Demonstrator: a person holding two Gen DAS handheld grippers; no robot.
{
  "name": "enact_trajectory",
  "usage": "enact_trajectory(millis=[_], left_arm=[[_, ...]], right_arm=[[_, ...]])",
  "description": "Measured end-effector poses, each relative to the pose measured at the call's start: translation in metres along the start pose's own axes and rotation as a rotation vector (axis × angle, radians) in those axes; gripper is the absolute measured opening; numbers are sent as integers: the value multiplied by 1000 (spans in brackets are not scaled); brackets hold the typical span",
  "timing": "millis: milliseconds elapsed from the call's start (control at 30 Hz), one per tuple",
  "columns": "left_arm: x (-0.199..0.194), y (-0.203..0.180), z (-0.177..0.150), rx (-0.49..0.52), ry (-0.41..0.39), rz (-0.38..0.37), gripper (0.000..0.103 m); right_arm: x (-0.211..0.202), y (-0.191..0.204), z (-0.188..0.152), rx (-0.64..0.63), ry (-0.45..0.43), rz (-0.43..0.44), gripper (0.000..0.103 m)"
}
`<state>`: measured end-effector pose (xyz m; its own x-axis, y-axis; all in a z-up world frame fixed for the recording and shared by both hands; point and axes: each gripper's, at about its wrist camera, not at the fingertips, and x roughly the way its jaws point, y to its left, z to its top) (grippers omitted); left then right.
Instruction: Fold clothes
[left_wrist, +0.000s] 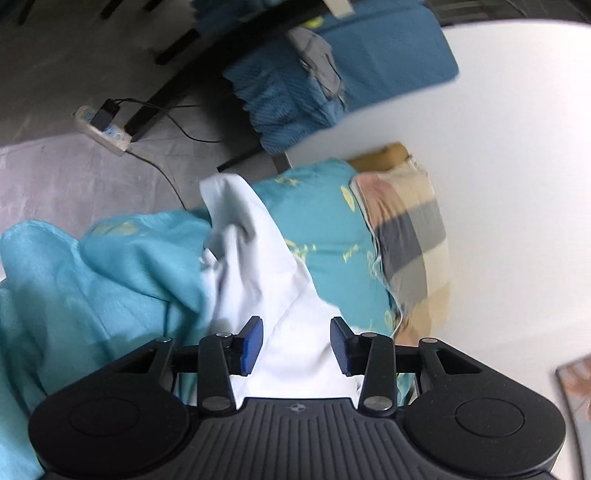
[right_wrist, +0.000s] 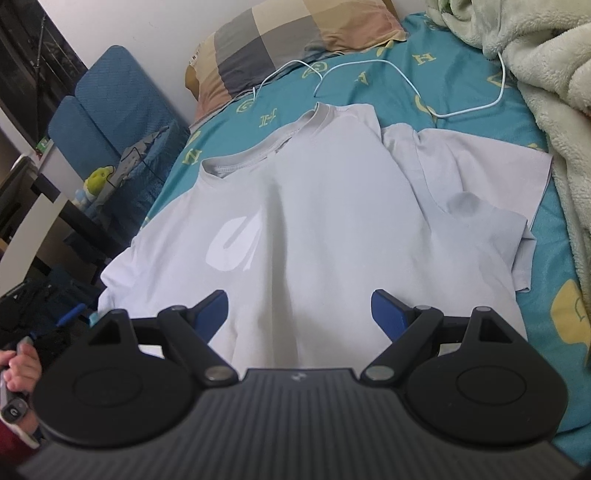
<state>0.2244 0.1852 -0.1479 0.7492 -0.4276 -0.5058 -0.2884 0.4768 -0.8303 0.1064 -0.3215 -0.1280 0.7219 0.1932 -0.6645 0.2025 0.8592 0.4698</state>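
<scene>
A pale grey short-sleeved cotton T-shirt (right_wrist: 314, 206) lies face up on the teal letter-printed bedsheet (right_wrist: 388, 70), collar toward the checked pillow (right_wrist: 295, 40) at the head of the bed, its left side reaching the bed's left edge. Judging by how it lies, folding has barely begun: the body is spread but rumpled, with a long crease down the middle, and one sleeve near the fluffy cream blanket (right_wrist: 546, 110) at the right edge is bunched and partly doubled over. The right gripper (right_wrist: 299, 314) hovers over the hem end with its jaws spread wide, holding nothing. The left gripper (left_wrist: 297, 345) is at the left edge, its blue pads (left_wrist: 251, 343) apart with white fabric lying between them but not pinched. Smoothing, both side folds and the final fold all appear to remain.
</scene>
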Motion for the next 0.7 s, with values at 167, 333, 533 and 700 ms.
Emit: enact_trajectory(millis=[167, 333, 533, 700], left_arm=[[16, 28, -4, -76, 22, 111, 39], [11, 66, -3, -278, -30, 97, 22], [3, 76, -3, -311, -79, 116, 24], [10, 79, -2, -310, -85, 109, 25]], right_arm=[[0, -1, 0, 6, 5, -2, 86], [-1, -5, 1, 24, 5, 2, 86], [0, -6, 1, 33, 10, 8, 86], [1, -7, 1, 36, 13, 9, 86]])
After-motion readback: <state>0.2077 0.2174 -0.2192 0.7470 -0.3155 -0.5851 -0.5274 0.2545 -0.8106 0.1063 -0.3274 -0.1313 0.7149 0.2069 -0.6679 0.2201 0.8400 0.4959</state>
